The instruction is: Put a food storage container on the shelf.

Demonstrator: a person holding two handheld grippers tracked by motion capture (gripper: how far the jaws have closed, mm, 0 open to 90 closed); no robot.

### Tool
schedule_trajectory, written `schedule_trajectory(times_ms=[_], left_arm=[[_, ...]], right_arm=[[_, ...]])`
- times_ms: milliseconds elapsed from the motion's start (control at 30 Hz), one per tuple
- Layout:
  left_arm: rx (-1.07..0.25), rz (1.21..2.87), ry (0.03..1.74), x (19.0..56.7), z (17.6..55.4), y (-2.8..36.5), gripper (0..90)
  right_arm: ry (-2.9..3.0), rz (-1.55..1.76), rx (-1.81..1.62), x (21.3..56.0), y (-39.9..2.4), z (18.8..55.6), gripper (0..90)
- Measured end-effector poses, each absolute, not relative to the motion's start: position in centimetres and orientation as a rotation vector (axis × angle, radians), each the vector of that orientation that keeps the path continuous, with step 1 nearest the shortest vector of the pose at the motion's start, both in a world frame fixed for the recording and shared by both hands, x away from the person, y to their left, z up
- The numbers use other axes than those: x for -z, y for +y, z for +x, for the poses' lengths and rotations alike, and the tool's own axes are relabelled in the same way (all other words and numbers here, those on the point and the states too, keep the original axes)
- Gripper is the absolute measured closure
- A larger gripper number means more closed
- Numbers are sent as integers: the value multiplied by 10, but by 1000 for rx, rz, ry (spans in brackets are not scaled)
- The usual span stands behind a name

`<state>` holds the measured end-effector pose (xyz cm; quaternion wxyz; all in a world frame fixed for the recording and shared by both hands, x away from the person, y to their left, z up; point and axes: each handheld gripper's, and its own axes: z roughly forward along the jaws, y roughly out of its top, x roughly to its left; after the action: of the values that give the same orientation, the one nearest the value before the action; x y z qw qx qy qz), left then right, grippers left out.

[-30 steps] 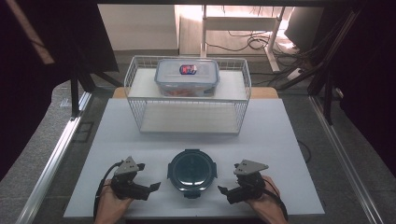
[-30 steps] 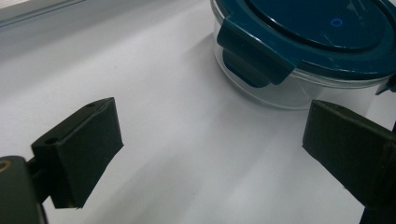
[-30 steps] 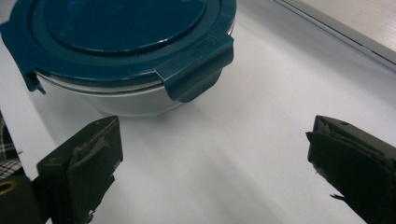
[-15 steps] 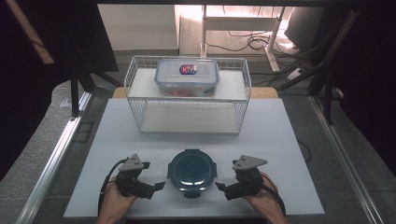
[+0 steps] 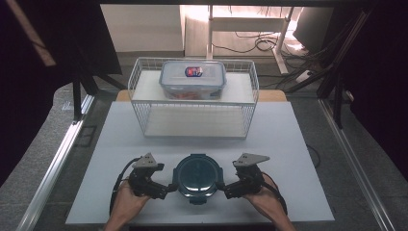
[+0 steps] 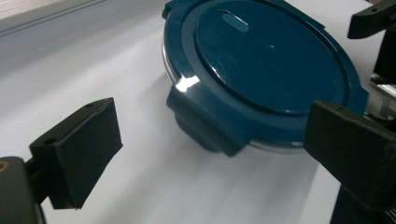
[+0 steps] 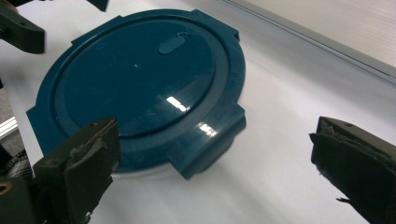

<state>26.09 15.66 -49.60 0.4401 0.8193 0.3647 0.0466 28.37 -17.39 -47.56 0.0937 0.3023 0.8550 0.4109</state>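
Observation:
A round container with a dark blue lid (image 5: 197,175) sits on the white table near the front edge. My left gripper (image 5: 168,187) is at its left side and stands open; one of the lid's latch tabs (image 6: 208,122) lies between the jaws of the left gripper (image 6: 215,142), untouched. At the container's right side, my right gripper (image 5: 225,186) is open too. Another latch tab (image 7: 205,148) on the blue lid (image 7: 140,79) lies between the jaws of the right gripper (image 7: 217,170), with a gap on both sides.
A white wire basket (image 5: 144,113) stands at the back of the table. On its upper shelf rests a clear rectangular box (image 5: 192,79) with blue clips. The white tabletop (image 5: 288,144) has free room on both sides. The other gripper's jaw (image 6: 373,21) shows beyond the lid.
Both grippers have moved inward and slightly forward, closing in on the round container from either side. The container has not moved.

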Motion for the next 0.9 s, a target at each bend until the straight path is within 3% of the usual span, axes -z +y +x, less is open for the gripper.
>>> schedule_trajectory(times_ms=[367,567,667,767,900], left_arm=[[82,2049,913,506,284,135,27],[249,2014,923,516,282,141,116],[256,2013,926,515,281,144,148],[252,2001,914,513,275,149,197],[264,1952,906,510,263,161,341]], right_arm=[[2708,972,-1176,484,-153,302,12],[2839,1126,-1268,494,-162,309,153],[2849,1161,-1277,493,-163,308,187],[2841,1165,-1281,489,-167,306,278],[2817,1183,-1358,482,-178,297,426]])
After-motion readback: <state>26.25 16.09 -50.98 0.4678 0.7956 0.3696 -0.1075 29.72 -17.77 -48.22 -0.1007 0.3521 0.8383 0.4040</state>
